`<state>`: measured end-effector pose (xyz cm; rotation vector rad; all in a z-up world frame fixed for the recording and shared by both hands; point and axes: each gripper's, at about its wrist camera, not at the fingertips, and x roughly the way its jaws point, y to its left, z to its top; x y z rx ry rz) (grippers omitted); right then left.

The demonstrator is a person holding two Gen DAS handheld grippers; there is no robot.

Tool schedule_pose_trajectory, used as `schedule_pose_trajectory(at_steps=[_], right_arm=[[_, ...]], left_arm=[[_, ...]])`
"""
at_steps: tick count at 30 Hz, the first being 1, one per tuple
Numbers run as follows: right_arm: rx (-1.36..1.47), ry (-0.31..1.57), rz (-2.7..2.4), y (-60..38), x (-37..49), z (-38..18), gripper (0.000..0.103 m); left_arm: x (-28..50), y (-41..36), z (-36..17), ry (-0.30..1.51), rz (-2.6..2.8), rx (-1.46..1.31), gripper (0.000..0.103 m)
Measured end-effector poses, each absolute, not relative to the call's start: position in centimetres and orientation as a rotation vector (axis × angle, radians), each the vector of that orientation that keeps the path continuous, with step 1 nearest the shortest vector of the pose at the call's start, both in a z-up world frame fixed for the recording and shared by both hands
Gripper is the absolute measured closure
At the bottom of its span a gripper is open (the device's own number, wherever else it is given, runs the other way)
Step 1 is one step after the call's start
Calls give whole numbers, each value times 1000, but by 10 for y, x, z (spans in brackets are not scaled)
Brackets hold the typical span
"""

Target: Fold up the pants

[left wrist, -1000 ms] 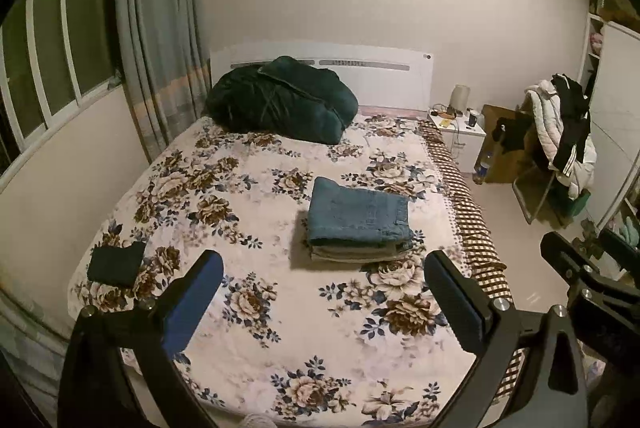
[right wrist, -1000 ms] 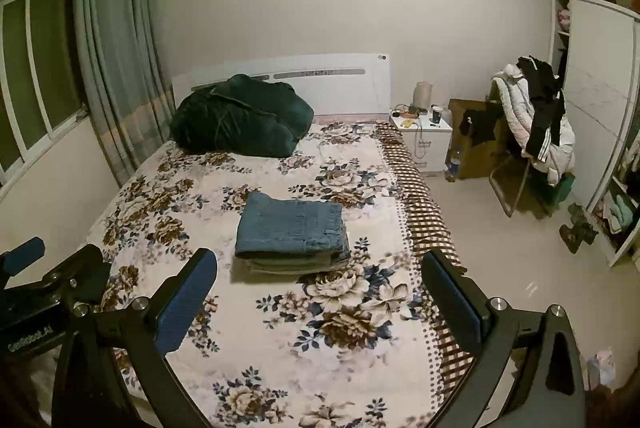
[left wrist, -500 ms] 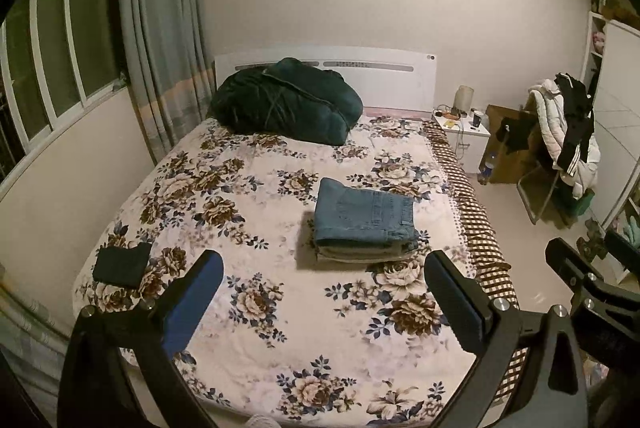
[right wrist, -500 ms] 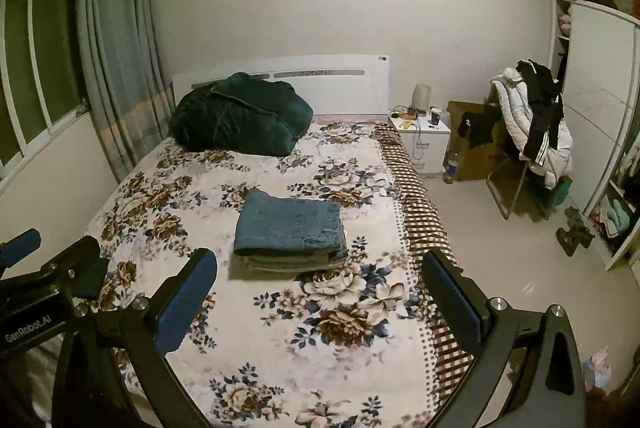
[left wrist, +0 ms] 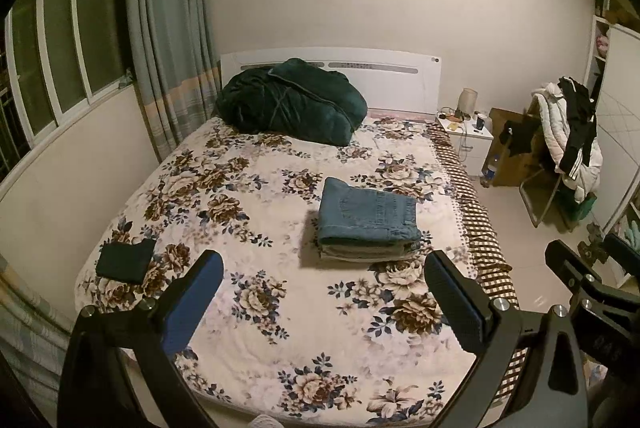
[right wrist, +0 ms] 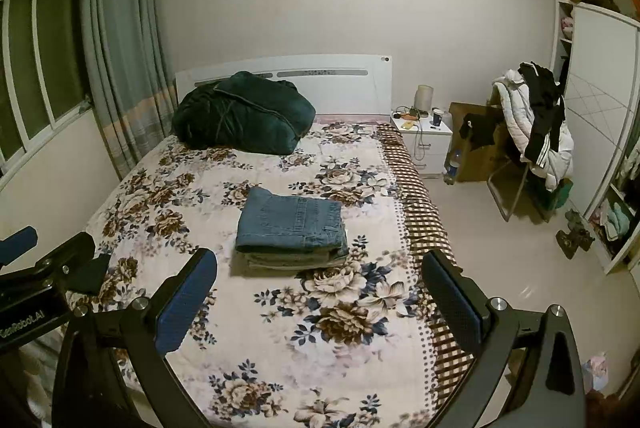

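Observation:
Folded blue jeans (left wrist: 370, 215) lie on top of a small stack of folded pants in the middle of the flowered bed (left wrist: 248, 312); the same stack shows in the right wrist view (right wrist: 292, 224). My left gripper (left wrist: 324, 298) is open and empty, held back above the foot of the bed, well short of the stack. My right gripper (right wrist: 320, 294) is also open and empty, likewise back from the stack. The right gripper shows at the right edge of the left wrist view (left wrist: 588, 280); the left one shows at the left edge of the right wrist view (right wrist: 36, 268).
A dark green quilt (left wrist: 292, 104) lies bundled at the headboard. A small dark folded cloth (left wrist: 125, 260) sits near the bed's left front corner. A white nightstand (left wrist: 466, 138), a chair with jackets (left wrist: 568, 144) and a wardrobe (right wrist: 596, 116) stand right of the bed.
Both grippers have drawn back and risen a little from the bed, so the stack looks slightly farther away. Both stay open. The folded stack has not moved.

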<state>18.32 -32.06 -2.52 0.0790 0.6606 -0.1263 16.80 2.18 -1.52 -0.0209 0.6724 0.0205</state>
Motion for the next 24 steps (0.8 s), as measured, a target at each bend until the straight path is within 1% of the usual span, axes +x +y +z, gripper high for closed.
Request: schedule_pose_trajectory(at_steps=[24], right_arm=[[82,665,-122,-317,180,-29,0]], left_arm=[[163,26,-14,685,20,-19,0]])
